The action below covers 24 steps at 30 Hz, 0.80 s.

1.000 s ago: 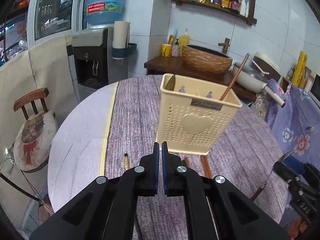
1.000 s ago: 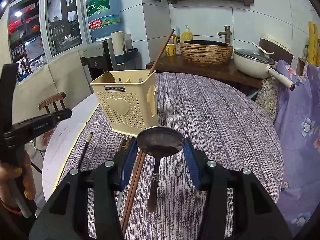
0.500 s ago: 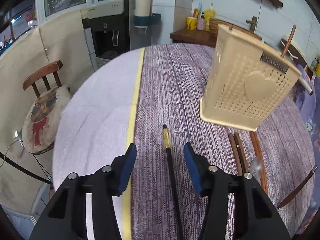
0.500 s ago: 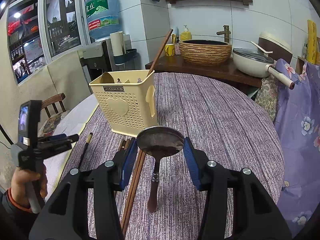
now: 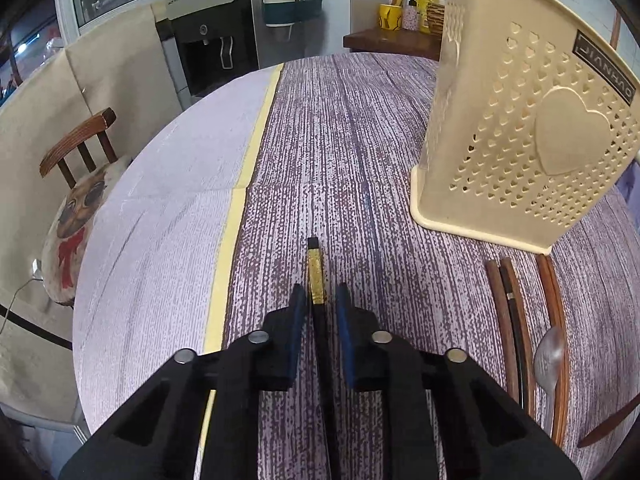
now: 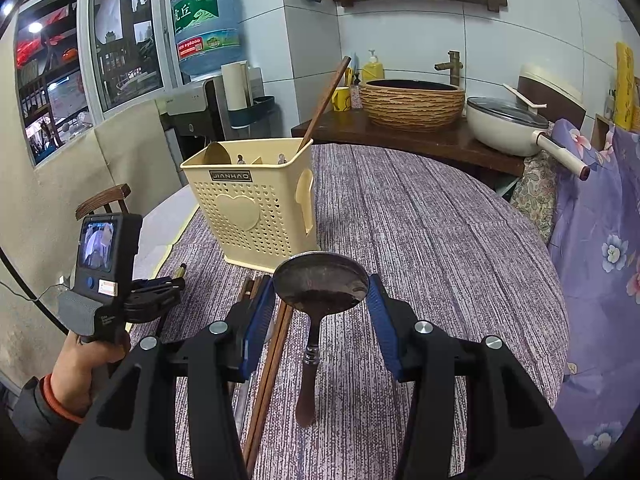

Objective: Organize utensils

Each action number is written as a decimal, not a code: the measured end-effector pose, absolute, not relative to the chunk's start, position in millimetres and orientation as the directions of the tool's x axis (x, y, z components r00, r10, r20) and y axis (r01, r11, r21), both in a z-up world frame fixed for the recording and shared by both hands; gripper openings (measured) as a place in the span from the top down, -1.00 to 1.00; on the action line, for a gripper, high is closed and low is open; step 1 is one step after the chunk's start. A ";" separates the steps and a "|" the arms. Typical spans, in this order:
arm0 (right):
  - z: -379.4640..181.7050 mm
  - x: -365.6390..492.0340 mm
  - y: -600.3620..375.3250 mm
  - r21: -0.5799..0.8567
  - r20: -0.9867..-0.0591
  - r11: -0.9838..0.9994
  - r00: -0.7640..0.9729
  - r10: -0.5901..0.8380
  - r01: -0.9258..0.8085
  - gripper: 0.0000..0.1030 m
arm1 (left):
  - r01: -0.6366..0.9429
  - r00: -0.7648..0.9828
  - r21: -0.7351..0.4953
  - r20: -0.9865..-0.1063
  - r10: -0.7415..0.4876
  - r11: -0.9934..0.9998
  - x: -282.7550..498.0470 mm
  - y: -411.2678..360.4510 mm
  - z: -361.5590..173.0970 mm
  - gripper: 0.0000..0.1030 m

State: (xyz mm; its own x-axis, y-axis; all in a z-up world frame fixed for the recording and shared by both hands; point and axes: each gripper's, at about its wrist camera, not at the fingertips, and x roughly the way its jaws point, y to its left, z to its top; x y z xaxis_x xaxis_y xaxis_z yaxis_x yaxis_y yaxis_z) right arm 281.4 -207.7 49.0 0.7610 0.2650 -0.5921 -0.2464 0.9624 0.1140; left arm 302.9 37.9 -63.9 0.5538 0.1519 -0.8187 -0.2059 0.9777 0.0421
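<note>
Left gripper (image 5: pixel 321 303) lower than a second ago, jaws just closing around black gold-banded chopstick (image 5: pixel 315 280) lying on the tablecloth (image 5: pixel 360 128), right gripper (image 6: pixel 321 292) unmoved, pinching metal spoon (image 6: pixel 320 284), beige utensil caddy (image 6: pixel 256 208) beyond.

Left wrist view: set low and close over the worktop (image 5: pixel 168 208), tilted steeply down along the left gripper (image 5: pixel 322 300), facing the water dispenser (image 5: pixel 208 36). Right wrist view: set higher and farther back, angled gently down along the right gripper (image 6: pixel 322 296), facing the tiled wall (image 6: pixel 520 44). Shared by both: the cream utensil basket (image 5: pixel 520 140) (image 6: pixel 256 208), the purple cloth, the chair (image 5: pixel 80 148) (image 6: pixel 104 200), the dispenser.
</note>
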 end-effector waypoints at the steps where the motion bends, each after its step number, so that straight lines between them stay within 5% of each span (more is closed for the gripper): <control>1: 48.8 281.4 -207.7 0.115 -0.592 0.962 0.761 0.265 -0.246 0.07 | -0.208 0.554 0.046 -0.818 0.156 0.977 304.7 37.6 -64.1 0.83; 12: 45.4 283.3 -205.2 0.115 -0.594 0.963 0.760 0.265 -0.245 0.07 | -0.212 0.579 0.005 -0.805 0.130 0.977 303.8 36.9 -59.6 0.84; 24: 50.4 278.7 -207.0 0.122 -0.588 0.958 0.759 0.279 -0.258 0.07 | -0.128 0.749 -0.111 -0.662 0.023 0.985 261.5 25.9 14.7 0.85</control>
State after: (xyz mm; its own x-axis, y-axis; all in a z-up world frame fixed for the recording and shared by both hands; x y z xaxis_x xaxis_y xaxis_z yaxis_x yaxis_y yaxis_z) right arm 278.7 -207.0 50.4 0.7595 0.2793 -0.5875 -0.2580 0.9584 0.1220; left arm 261.6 25.9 14.7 0.7494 0.0229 -0.6617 -0.1284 0.9854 -0.1114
